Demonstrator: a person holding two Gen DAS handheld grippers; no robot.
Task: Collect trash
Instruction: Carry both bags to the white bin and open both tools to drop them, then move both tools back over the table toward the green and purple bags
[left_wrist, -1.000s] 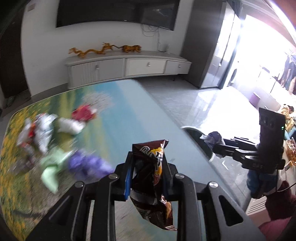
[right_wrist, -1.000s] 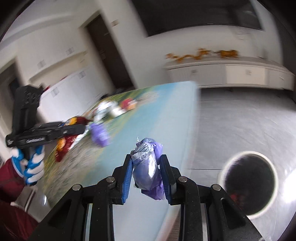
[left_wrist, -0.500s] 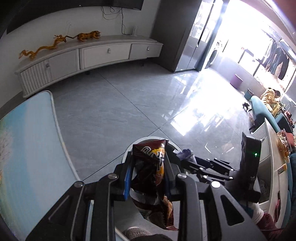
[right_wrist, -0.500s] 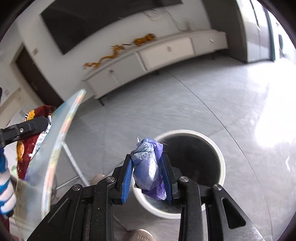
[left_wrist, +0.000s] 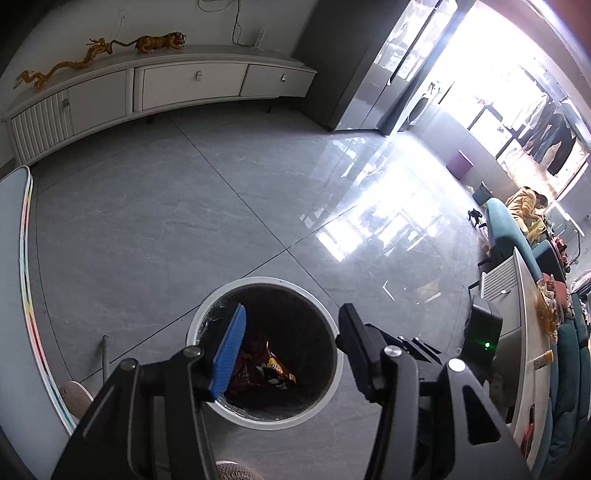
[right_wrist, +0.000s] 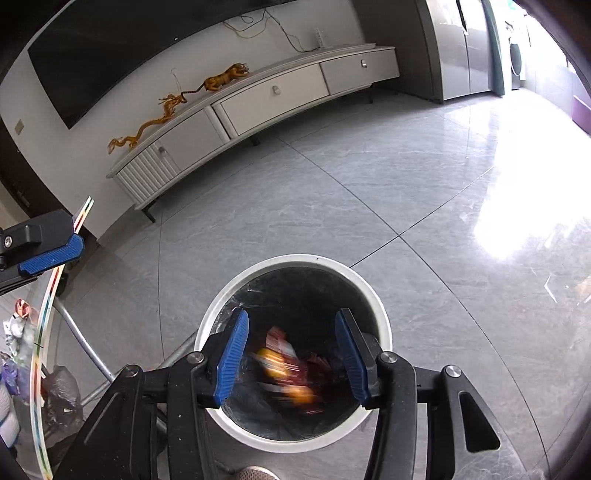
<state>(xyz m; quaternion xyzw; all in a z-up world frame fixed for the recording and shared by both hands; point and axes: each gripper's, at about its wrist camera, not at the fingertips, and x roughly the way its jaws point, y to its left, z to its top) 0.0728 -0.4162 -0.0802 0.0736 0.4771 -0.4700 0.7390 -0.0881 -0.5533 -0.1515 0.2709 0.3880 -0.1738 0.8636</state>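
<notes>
A round white trash bin (left_wrist: 334, 332) with a black liner stands on the grey floor, and also shows in the right wrist view (right_wrist: 384, 332). My left gripper (left_wrist: 291, 350) is open and empty above the bin. The brown snack bag (left_wrist: 262, 369) lies inside the bin. My right gripper (right_wrist: 291, 354) is open and empty over the bin; blurred wrappers (right_wrist: 288, 373) are inside it. The purple wrapper is not clearly visible. One blue pad of the left gripper (right_wrist: 51, 254) shows at the left of the right wrist view.
The table edge (left_wrist: 26, 295) is at the left, with trash still on it (right_wrist: 14, 332). A white TV cabinet (left_wrist: 147, 88) runs along the far wall. A sofa and side table (left_wrist: 517, 295) stand at the right. A shoe (left_wrist: 75, 393) is by the table leg.
Both grippers moved from the table to over the bin and opened. The brown snack bag and the purple wrapper dropped out of the jaws into the bin.
</notes>
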